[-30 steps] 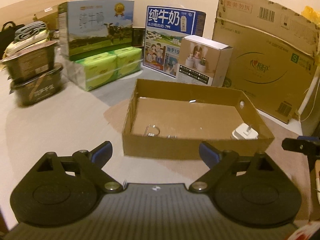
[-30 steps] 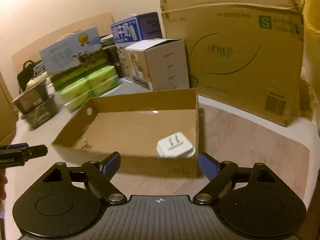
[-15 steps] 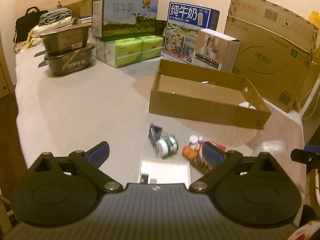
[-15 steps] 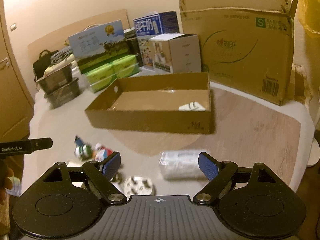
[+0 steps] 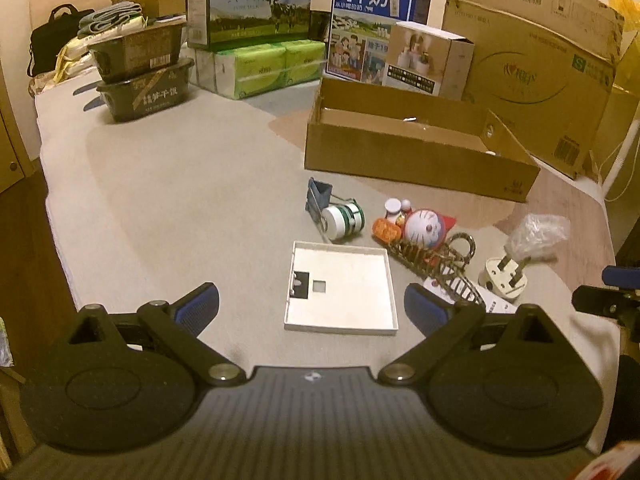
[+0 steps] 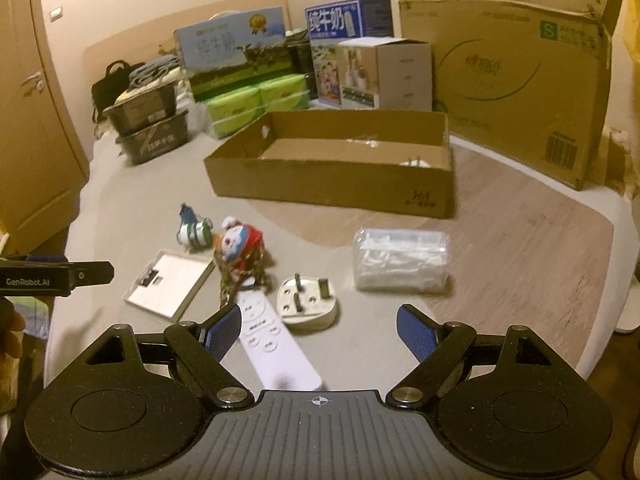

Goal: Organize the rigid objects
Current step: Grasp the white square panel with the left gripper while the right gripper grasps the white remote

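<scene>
In the left wrist view, the left gripper [image 5: 311, 303] hung over the table with its jaws wide open and nothing in them. Right under it lay a flat white square tray [image 5: 341, 287]. Past the tray sat a small white and green roll [image 5: 344, 222] touching a blue binder clip [image 5: 319, 195], and next to them a round blue and white cat toy [image 5: 425, 227] resting on a twisted wire rack [image 5: 438, 262]. A white plug [image 5: 505, 283] lay to the right, beside a crinkly clear bag [image 5: 538, 236]. The open cardboard box [image 5: 416, 164] stood farther back, with room inside. The tray looked thin and flat, so a good way to pick it up would be to pinch one raised edge, not to press down on the middle. In the right wrist view, the right gripper [image 6: 318, 330] also had its jaws wide open and held nothing. A white remote [image 6: 276, 346] lay just below, near the left finger [image 6: 222, 330], with the white plug touching its side, pins up. A clear packet [image 6: 401, 259] lay well off to the right. The cardboard box already had a small white plug [image 6: 416, 162] in its far corner. The remote looked long and smooth, so it would be best to grab it across the narrow middle and to lift slowly, so it would not tip or slip.
</scene>
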### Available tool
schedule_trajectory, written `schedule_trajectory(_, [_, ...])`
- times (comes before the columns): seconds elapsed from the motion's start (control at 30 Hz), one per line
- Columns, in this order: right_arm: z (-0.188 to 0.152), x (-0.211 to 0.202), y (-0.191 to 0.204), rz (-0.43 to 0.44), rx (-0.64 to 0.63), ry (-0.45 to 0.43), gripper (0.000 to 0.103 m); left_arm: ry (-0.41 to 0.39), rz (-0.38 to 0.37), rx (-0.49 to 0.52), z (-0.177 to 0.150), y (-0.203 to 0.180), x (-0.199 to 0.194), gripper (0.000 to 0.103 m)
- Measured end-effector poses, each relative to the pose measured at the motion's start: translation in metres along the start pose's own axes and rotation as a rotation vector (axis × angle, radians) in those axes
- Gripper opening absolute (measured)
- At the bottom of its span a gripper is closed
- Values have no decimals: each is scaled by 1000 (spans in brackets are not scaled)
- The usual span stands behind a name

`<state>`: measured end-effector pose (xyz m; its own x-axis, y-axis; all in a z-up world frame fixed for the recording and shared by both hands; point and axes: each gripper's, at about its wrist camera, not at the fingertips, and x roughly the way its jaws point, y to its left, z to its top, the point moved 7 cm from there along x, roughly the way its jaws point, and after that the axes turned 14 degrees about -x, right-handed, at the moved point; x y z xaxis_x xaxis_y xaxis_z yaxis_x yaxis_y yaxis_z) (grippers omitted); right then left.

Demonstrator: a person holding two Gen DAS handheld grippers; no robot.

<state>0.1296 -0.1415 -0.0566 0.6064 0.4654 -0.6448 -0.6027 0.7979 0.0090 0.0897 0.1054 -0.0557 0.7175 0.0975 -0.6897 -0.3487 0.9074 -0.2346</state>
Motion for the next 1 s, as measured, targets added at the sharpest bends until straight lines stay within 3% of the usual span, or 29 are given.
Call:
schedule_trajectory(0.17, [-5, 12, 7, 25, -34, 25, 85, 7, -3, 9, -4, -2, 9, 98])
schedule_trajectory(0.47, [-22, 50, 29, 110, -209, 106, 84, 51, -15, 22, -10, -1, 34, 98])
schedule_trajectory(0.73, [-26, 75, 38, 141, -280, 144, 48, 69, -27, 45, -13, -5, 53, 98])
schedule_trajectory(1.0, [-26, 73, 30, 102, -238, 140, 44, 94, -33, 70, -15, -12, 67, 102])
